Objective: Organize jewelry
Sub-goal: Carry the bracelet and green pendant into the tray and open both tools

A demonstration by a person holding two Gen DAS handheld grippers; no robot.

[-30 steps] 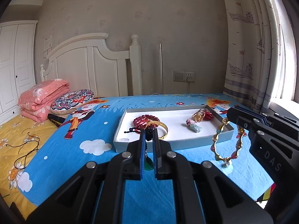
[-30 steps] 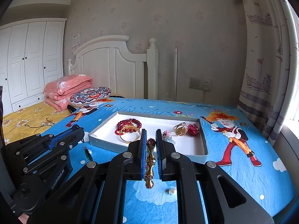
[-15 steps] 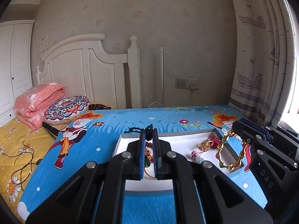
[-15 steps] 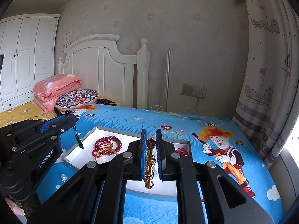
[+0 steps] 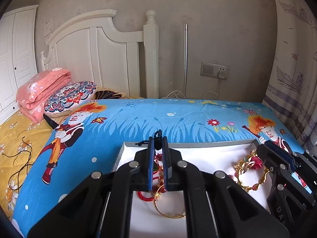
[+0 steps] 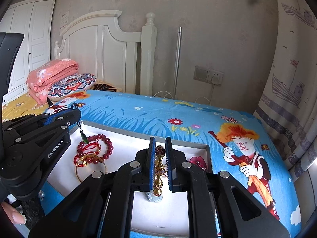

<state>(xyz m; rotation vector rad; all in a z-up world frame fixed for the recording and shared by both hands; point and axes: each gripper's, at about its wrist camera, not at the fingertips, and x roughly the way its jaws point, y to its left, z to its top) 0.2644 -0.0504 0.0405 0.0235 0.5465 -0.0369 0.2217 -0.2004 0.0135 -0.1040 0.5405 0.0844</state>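
A white tray [image 5: 208, 150] [image 6: 126, 132] lies on the blue bedspread. My left gripper [image 5: 158, 144] is shut on a black cord; its green pendant [image 6: 84, 137] hangs over the tray's left part, above the red bead bracelets [image 6: 93, 150] and a gold bangle [image 5: 168, 212]. My right gripper [image 6: 160, 148] is shut on a gold bracelet with red stones [image 6: 159, 170], which hangs as a loop [image 5: 251, 176] over the tray's right part, above a pale blue stone [image 6: 155, 197]. A red flower piece [image 6: 198, 161] lies at the tray's right wall.
A pink folded quilt [image 5: 42, 87] and a patterned cushion [image 5: 69, 95] lie at the headboard. A small pearl [image 6: 41, 194] lies on the bedspread left of the tray. A curtain [image 5: 293, 69] hangs on the right. A dark cord [image 5: 19, 158] lies on the yellow sheet.
Both grippers have moved forward from in front of the tray to over it, still holding their pieces. The pendant and the gold bracelet now hang above the tray's inside.
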